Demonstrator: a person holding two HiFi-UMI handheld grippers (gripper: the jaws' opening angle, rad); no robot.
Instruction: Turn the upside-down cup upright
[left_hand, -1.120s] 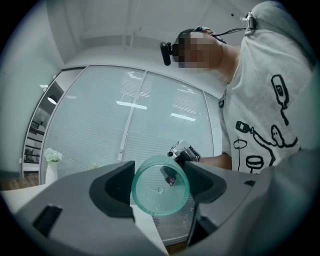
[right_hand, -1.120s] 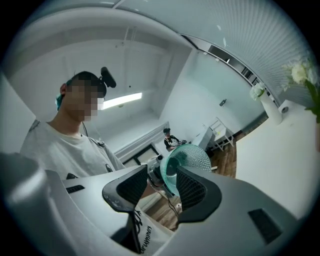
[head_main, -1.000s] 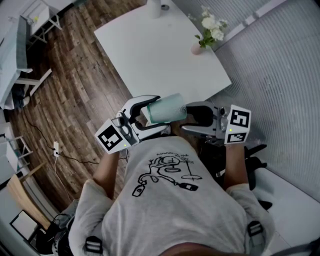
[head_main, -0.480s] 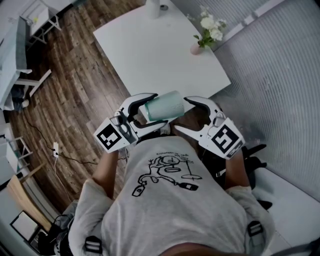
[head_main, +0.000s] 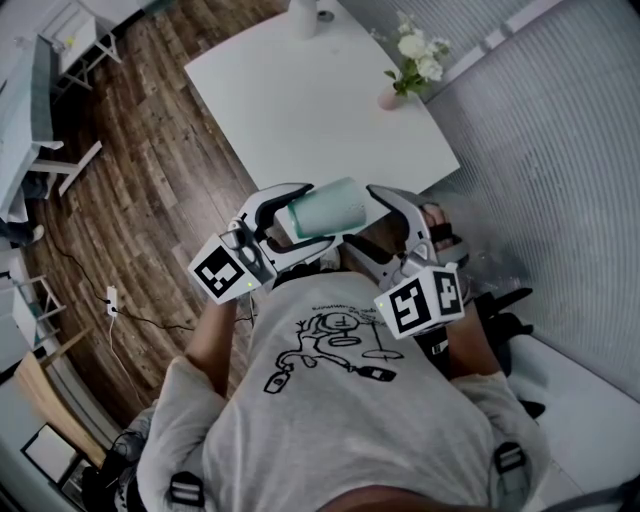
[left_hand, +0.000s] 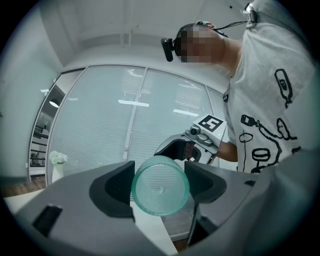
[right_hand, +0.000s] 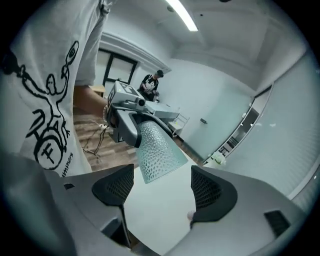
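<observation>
Looking down in the head view, the left tongs (head_main: 303, 222) clench a pale green cup (head_main: 328, 207). It lies sideways in the air, off the 6 o'clock edge of the white counter (head_main: 300, 100). The right tongs (head_main: 362, 224) stand at its 3 o'clock. Only the left gripper view shows the cup's round base, squeezed from both sides. Only the right gripper view shows its dimpled wall. These tongs, just opening, are released, with the rim between their tips, untouched.

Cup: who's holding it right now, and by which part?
Left gripper clamps the cup by its sides near the closed base end, cup lying sideways. Right gripper holds nothing: its jaws have just been opening, pads off the cup's rim end.
</observation>
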